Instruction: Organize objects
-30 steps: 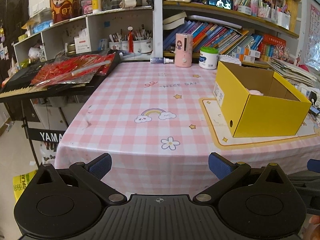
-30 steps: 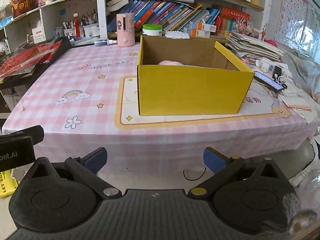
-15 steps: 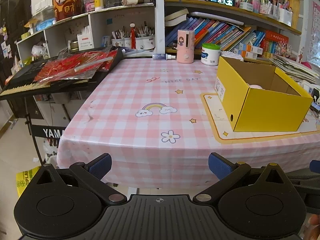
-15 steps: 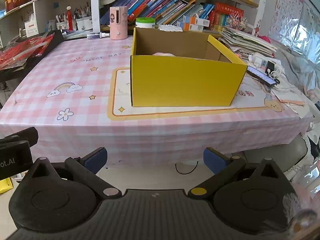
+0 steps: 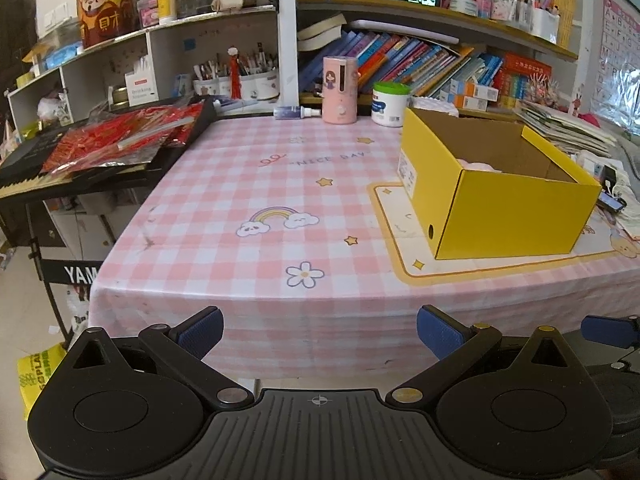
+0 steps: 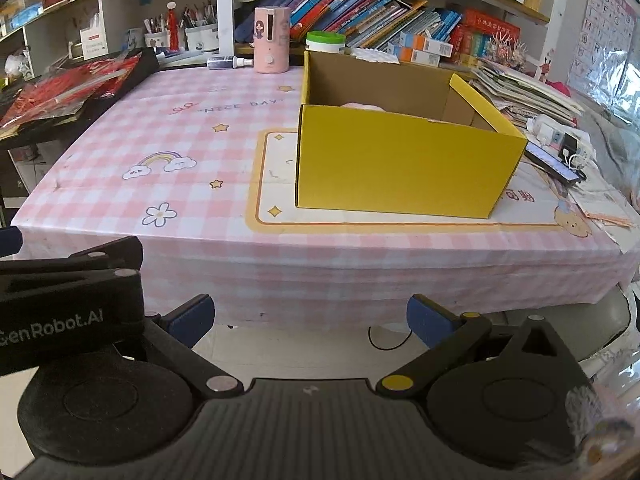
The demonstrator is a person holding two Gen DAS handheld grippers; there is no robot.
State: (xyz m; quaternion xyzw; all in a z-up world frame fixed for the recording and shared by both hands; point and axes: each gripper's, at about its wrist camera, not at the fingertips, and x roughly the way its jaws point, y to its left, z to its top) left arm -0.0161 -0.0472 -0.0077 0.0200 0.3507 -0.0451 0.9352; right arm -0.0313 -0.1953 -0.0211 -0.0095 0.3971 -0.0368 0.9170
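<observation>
An open yellow cardboard box stands on the right half of a table with a pink checked cloth. Something pale pink lies inside it, mostly hidden by the walls. My left gripper is open and holds nothing, hanging below and in front of the table's near edge. My right gripper is also open with nothing between its fingers, off the table's front edge. The left gripper's body shows at the left of the right wrist view.
At the table's back stand a pink cylindrical device, a green-lidded white jar and a small spray bottle. A keyboard with red packets lies left. Papers and a phone crowd the right. Bookshelves behind.
Both grippers have drawn back from the table and lifted a little, so the table and box look farther and lower. Both stay open with nothing held.
</observation>
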